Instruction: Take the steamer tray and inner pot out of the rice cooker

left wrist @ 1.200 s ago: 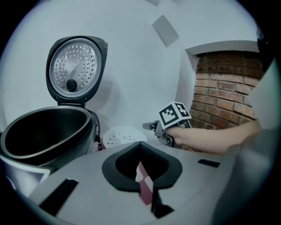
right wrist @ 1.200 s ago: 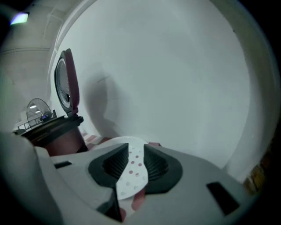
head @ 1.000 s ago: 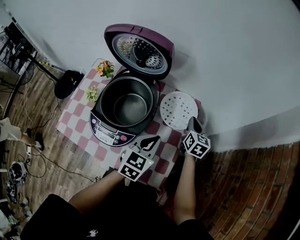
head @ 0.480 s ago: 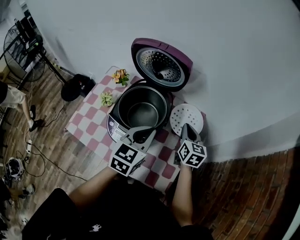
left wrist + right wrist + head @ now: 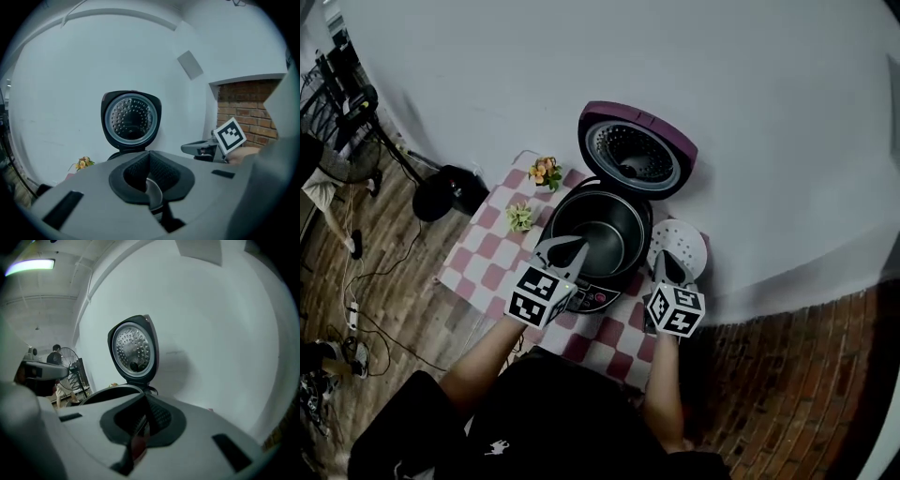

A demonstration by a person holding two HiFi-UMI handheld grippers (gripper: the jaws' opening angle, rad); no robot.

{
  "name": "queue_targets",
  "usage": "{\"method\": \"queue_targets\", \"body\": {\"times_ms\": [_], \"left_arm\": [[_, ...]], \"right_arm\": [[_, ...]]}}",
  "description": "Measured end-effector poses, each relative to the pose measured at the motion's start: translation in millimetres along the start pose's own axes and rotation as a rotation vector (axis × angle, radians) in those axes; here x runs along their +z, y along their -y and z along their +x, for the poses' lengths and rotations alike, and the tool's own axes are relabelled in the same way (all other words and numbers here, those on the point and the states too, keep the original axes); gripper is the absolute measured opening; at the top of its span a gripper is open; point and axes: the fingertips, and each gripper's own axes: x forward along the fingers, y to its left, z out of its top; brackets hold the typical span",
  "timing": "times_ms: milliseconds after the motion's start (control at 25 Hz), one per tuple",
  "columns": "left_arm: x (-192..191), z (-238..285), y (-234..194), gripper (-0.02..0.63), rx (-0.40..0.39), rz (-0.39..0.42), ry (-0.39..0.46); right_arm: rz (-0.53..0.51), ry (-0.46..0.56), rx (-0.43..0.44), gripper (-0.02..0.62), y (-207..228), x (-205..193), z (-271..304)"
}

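Observation:
The purple rice cooker stands on the checkered table with its lid up. The dark inner pot sits inside it. The white perforated steamer tray lies flat on the table just right of the cooker. My left gripper is shut and holds nothing, its tips over the cooker's front rim. My right gripper is also shut and holds nothing, over the tray's near edge. The left gripper view has the lid straight ahead. In the right gripper view the pot rim shows below the lid.
Orange flowers and a small green plant stand on the checkered cloth left of the cooker. A black object sits on the wooden floor beside the table. A white wall rises right behind the cooker; a person stands far left.
Both grippers have risen and moved toward the cooker. The left one went from the table's front edge to the cooker's front rim, the right one onto the tray's near edge. Both stayed shut.

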Motion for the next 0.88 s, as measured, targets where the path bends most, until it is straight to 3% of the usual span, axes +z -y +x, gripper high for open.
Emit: {"method": "queue_targets", "body": {"times_ms": [560,760,880], "left_arm": [[-27,28,-87,0.005,-0.016,0.180,-0.104],[-43,44,-108,0.057,-0.049,0.207,-0.164],[-54,56,-113,0.119,-0.084,0.210,-0.202]], "right_arm": [[-0.122,-0.137,-0.126,0.003,-24,-19,26],[-0.141,-0.186,-0.162,0.006,-25,-27,37],[-0.157,-0.209,-0.179,0.015,-28,-30,42]]}}
